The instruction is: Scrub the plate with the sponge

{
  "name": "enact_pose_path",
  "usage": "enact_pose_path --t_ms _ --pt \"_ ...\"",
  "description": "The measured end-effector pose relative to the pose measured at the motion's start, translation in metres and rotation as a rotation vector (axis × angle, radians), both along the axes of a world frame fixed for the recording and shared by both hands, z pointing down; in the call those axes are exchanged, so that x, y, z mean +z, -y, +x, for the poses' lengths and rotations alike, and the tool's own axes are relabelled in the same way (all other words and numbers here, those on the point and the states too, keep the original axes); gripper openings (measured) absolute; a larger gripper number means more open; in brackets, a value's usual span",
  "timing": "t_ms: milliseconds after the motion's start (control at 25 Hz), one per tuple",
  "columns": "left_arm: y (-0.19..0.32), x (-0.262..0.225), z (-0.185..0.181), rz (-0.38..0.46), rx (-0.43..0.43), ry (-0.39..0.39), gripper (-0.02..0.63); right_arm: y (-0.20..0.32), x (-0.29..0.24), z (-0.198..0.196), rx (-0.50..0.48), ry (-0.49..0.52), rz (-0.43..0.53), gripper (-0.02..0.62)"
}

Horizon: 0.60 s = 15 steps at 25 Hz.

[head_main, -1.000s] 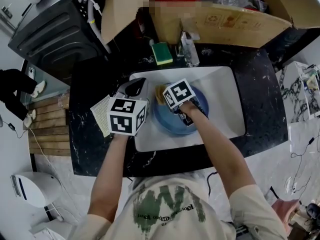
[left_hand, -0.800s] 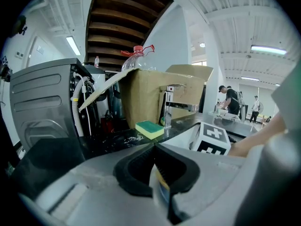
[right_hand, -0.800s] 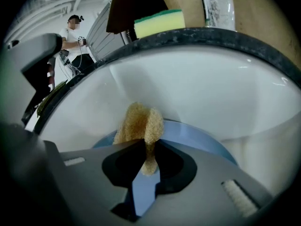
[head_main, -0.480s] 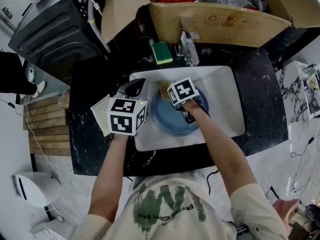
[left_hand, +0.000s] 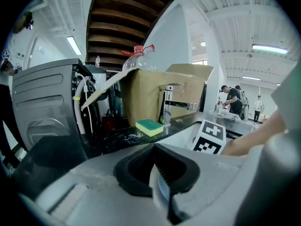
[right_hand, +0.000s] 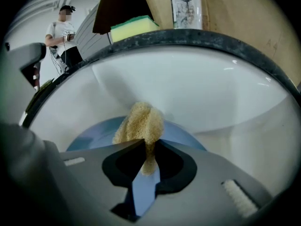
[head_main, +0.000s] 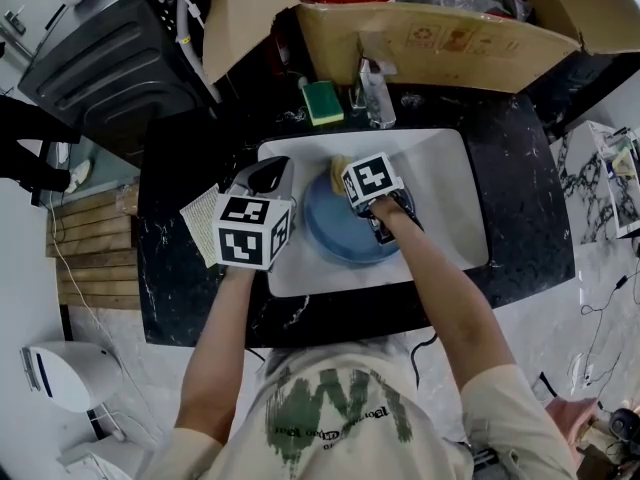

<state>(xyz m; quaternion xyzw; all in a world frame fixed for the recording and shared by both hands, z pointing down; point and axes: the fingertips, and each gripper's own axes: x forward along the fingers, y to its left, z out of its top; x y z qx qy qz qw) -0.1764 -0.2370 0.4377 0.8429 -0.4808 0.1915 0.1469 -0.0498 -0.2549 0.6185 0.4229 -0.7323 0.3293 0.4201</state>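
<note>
Head view puts the blue plate (head_main: pixel 340 236) in the white sink (head_main: pixel 450 188), toward its left edge, but the marker cubes cover your jaws there. Left gripper view shows your left gripper (left_hand: pixel 154 157) pinched shut on the plate's rim. Right gripper view shows your right gripper (right_hand: pixel 146 149) clamped on the tan sponge (right_hand: pixel 141 121), over the plate's far rim. A green sponge (head_main: pixel 323 104) lies on the black worktop (head_main: pixel 520 168) behind the sink.

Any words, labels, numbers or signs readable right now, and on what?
No text reads clearly.
Brown cardboard box: small printed symbols, one like a recycling sign; too small to read.
Person's pale T-shirt: one line of print, too blurred to read.
White marker cubes: black square patterns only, no words.
</note>
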Motion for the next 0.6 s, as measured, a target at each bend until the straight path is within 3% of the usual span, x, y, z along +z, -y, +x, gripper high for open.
enact_pose_path --t_ms 600 --pt "-0.011 0.003 0.006 -0.008 0.003 0.003 -0.002 -0.006 0.001 0.036 0.032 -0.089 -0.034 0.063"
